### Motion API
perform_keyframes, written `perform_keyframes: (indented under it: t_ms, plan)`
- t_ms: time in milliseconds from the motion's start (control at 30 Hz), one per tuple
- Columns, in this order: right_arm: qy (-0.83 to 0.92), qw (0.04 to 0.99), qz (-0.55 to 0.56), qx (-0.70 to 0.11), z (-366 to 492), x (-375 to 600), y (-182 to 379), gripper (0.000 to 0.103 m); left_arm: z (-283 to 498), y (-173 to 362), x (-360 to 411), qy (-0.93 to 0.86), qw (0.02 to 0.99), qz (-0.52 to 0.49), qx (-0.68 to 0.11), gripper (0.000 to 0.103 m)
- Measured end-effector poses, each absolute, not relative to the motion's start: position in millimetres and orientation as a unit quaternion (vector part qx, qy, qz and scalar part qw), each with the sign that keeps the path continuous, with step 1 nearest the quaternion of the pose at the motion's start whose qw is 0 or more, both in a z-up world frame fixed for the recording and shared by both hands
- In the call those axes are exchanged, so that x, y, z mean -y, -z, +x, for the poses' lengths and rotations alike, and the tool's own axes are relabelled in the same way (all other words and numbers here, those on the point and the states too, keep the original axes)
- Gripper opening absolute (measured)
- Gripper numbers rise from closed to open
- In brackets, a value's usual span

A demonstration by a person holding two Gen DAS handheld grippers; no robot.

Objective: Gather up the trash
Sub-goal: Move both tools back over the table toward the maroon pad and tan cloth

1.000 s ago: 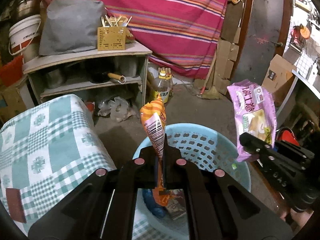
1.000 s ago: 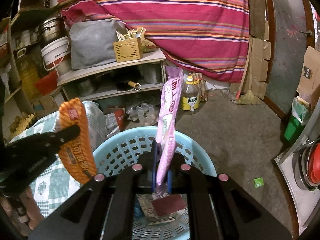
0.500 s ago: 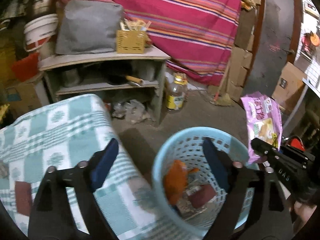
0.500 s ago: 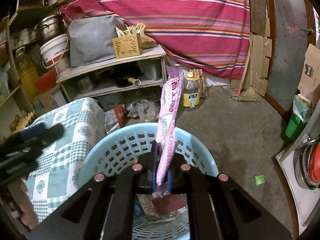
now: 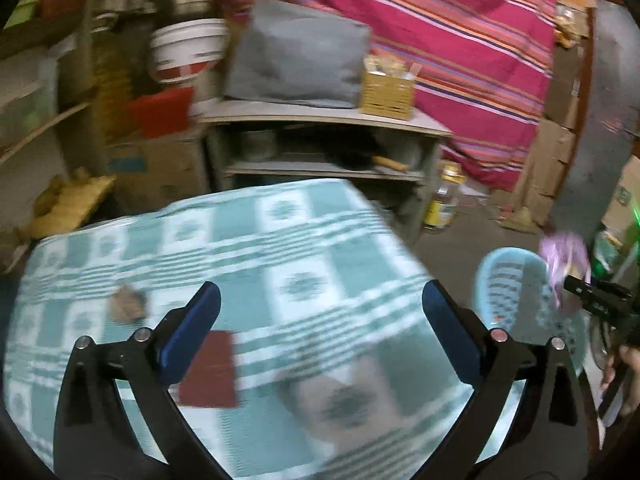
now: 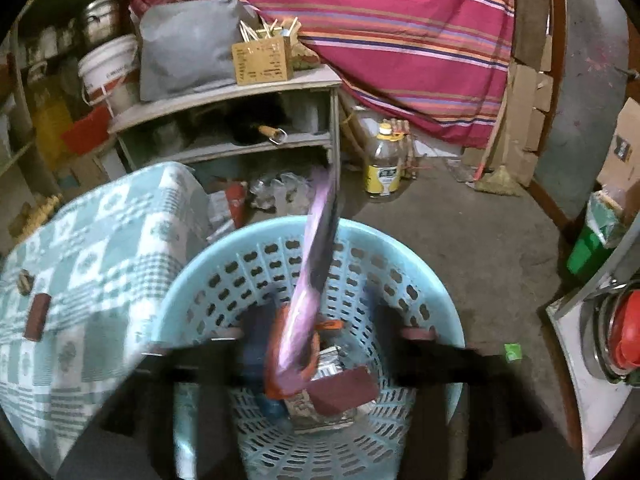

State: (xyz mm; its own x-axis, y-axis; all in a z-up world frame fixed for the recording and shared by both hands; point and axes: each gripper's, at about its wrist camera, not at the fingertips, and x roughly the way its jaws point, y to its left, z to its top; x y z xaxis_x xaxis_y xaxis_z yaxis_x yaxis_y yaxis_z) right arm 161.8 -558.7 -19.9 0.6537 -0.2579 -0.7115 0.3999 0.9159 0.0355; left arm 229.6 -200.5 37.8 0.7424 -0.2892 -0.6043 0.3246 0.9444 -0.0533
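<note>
My left gripper (image 5: 320, 312) is open and empty over the green checked tablecloth (image 5: 248, 248), above a dark red wrapper (image 5: 208, 368) and a small brown scrap (image 5: 126, 304). The light blue basket (image 6: 312, 272) stands on the floor beside the table and holds the orange wrapper (image 6: 276, 344) and other trash. My right gripper (image 6: 316, 344) is blurred, its fingers spread apart over the basket, and the purple wrapper (image 6: 316, 248) is slipping down between them. In the left wrist view the basket (image 5: 504, 280), the purple wrapper (image 5: 564, 252) and the right gripper (image 5: 592, 296) show at the right.
A shelf unit (image 6: 240, 96) with a grey bag, a wooden holder and pans stands behind. An oil bottle (image 6: 384, 164) stands on the concrete floor. A white bucket (image 5: 186, 50) and boxes are at left. A striped red cloth (image 6: 400, 24) hangs behind. A stove edge (image 6: 592, 344) is at right.
My left gripper has swung left from the basket to over the table, still open. My right gripper has opened and the purple wrapper is dropping toward the basket.
</note>
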Motion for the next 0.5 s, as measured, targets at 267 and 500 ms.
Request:
perform_keyframes:
  t_ms: [267, 500]
  plan:
    - [0.209, 0.893, 0.07, -0.392, 174.5, 538.7, 28.0, 0.084, 240.1, -36.5, 98.1, 0.087, 0.946, 0.005, -0.314, 0.098]
    - [0.204, 0.899, 0.085, -0.379, 188.0, 505.2, 20.8, 0.092, 248.5, -19.9, 45.8, 0.049, 0.948, 0.002, -0.313, 0.098]
